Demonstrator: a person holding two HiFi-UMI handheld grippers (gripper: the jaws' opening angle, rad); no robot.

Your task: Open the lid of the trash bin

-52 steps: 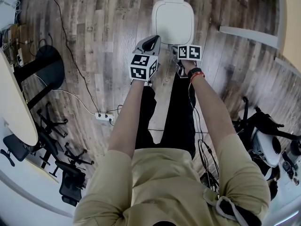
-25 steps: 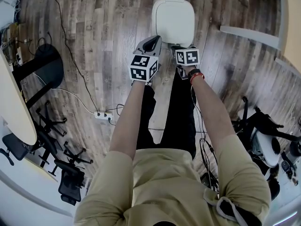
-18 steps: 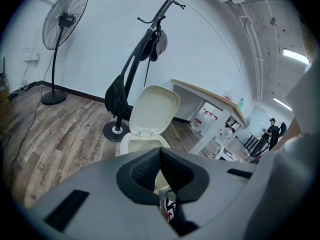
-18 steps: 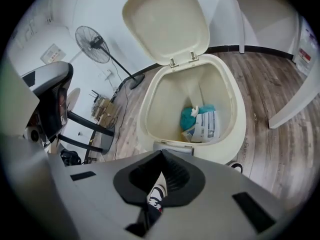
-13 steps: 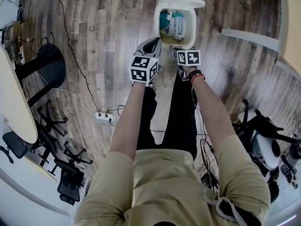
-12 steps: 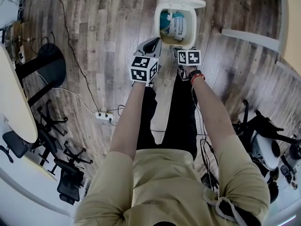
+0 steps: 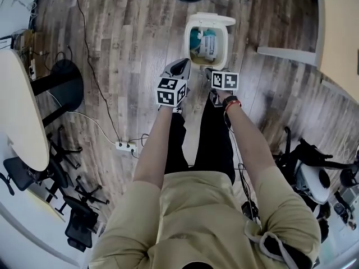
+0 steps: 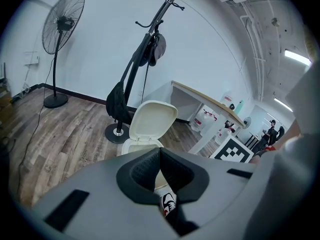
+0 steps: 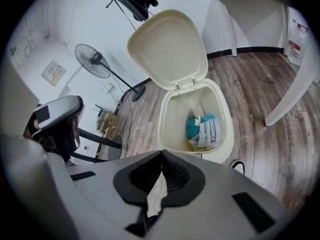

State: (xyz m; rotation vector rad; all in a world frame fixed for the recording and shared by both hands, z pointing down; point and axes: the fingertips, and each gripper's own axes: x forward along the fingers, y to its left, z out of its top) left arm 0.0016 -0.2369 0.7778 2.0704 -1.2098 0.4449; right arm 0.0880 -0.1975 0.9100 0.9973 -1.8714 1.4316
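Trash bin [image 7: 188,38]: on the floor straight ahead of both grippers; lid [image 7: 211,18] stands upright at the far edge. I judge it open.
Right gripper [image 7: 210,72]: lined up with the opening, jaws together, empty.
Left gripper [image 7: 182,65]: offset to the bin's left, jaws together, empty.

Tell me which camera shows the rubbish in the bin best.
The right gripper view: it looks down into the open trash bin, showing the rubbish, a teal item and white packet. The head view shows it small, from above. The left gripper view shows the raised lid, no contents.
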